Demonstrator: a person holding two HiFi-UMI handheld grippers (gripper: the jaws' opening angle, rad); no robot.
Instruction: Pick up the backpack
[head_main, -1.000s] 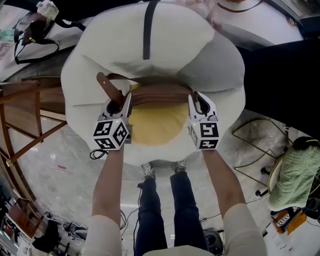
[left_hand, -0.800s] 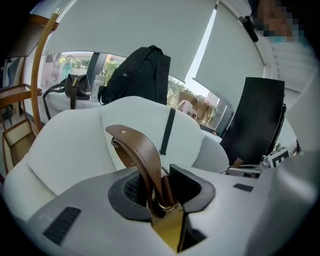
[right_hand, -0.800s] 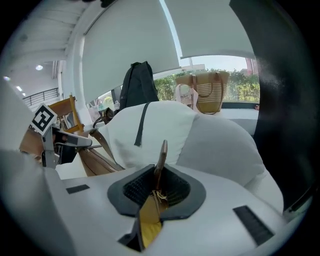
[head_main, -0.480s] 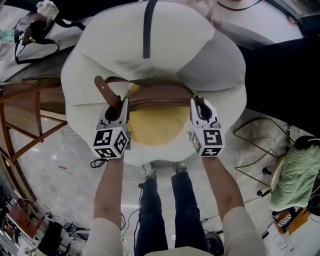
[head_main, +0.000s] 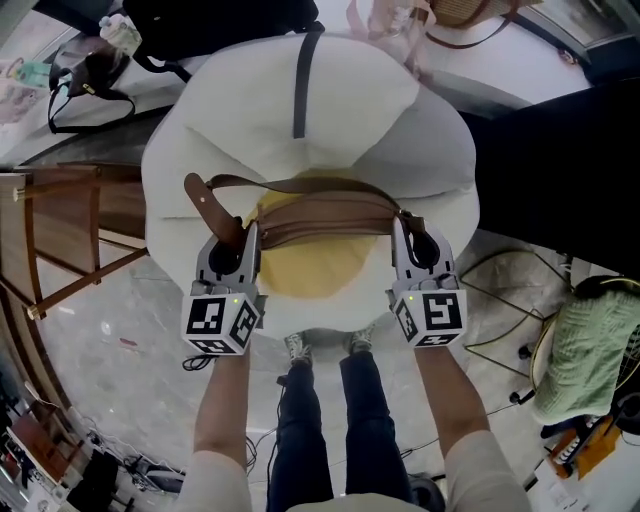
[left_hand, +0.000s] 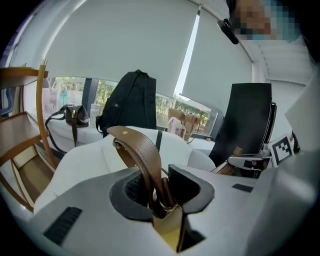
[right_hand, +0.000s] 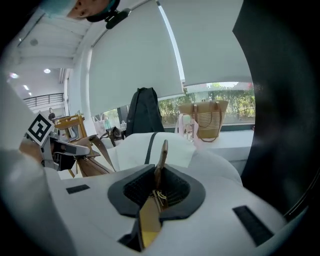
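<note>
The backpack (head_main: 315, 265) is yellow with a brown flap and brown leather straps (head_main: 300, 188). It hangs between my two grippers over a big white cushioned seat (head_main: 300, 90). My left gripper (head_main: 240, 238) is shut on the left strap (left_hand: 145, 155) at its metal ring, and its jaws have just been closing on it. My right gripper (head_main: 413, 238) is shut on the right strap (right_hand: 161, 157), also at a ring, after its jaws closed further. The yellow fabric (left_hand: 169, 231) shows just under each pair of jaws. The bag's lower part is hidden by its own bulk.
A wooden chair frame (head_main: 60, 230) stands at the left and a black chair (head_main: 560, 170) at the right. A black backpack (left_hand: 131, 102), a woven tote (right_hand: 207, 120) and a small dark bag (head_main: 85, 75) rest on the window ledge. A wire stand (head_main: 510, 290) and green cloth (head_main: 590, 350) are at the right.
Both grippers have risen toward the camera with the bag. The yellow body has lifted off the white seat, and the brown straps now arch higher between the grippers.
</note>
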